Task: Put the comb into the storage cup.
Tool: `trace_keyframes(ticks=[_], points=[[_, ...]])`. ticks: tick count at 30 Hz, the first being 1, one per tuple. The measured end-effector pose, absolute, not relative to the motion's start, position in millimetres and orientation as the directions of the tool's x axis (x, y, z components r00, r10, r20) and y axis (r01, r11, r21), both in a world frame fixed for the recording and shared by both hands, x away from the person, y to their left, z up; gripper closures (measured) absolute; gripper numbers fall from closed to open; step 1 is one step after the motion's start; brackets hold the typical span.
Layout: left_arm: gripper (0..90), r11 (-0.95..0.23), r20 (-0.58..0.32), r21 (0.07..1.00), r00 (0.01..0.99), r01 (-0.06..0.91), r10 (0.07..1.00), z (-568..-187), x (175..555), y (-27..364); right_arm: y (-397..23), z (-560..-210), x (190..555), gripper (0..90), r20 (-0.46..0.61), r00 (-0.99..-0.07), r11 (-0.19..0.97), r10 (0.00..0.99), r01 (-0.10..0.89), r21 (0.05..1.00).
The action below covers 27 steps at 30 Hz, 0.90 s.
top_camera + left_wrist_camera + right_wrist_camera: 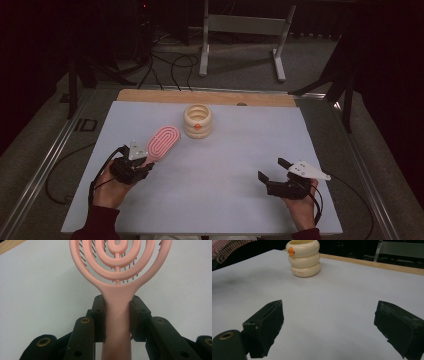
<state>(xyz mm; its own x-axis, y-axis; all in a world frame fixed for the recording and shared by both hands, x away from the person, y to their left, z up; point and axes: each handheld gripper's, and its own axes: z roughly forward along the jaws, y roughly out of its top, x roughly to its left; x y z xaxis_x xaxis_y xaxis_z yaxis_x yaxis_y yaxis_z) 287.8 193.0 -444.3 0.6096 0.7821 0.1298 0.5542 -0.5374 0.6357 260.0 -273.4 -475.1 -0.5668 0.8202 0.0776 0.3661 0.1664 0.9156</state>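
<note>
While clamped by its handle, pink hairbrush [162, 143] points toward cup [198, 121].

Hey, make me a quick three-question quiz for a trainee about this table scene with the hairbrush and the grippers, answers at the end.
1. True or false: the left gripper is shut on the handle of the pink hairbrush.
2. Multiple choice: how do the jaws of the right gripper stand? A) clamped on the cup B) wide apart with nothing between them C) shut on the brush
3. In a few words: what does the cream ringed cup carry on its side, and is it upright?

Key
1. True; both pads press the handle from either side.
2. B
3. A small orange mark; the cup stands upright on the white tabletop, toward the far edge.
</note>
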Motion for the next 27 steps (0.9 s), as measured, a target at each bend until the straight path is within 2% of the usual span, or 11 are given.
trace_keyframes(ticks=[8,17,27], points=[[70.2,-0.552,0.133,0.629,0.624,0.547,0.770,-447.1,288.0,187.3,-264.1,-469.3,267.8,9.0,0.088,-0.585,0.160,0.806,0.359,0.920],[70.3,-0.558,0.151,0.641,0.626,0.528,0.765,-448.3,286.3,180.3,-257.5,-462.5,279.3,8.6,0.159,-0.615,0.130,0.773,0.398,0.908],[70.2,-0.548,0.148,0.660,0.626,0.515,0.766,-446.5,285.2,179.4,-246.6,-456.2,285.0,8.6,0.139,-0.630,0.160,0.764,0.393,0.905]])
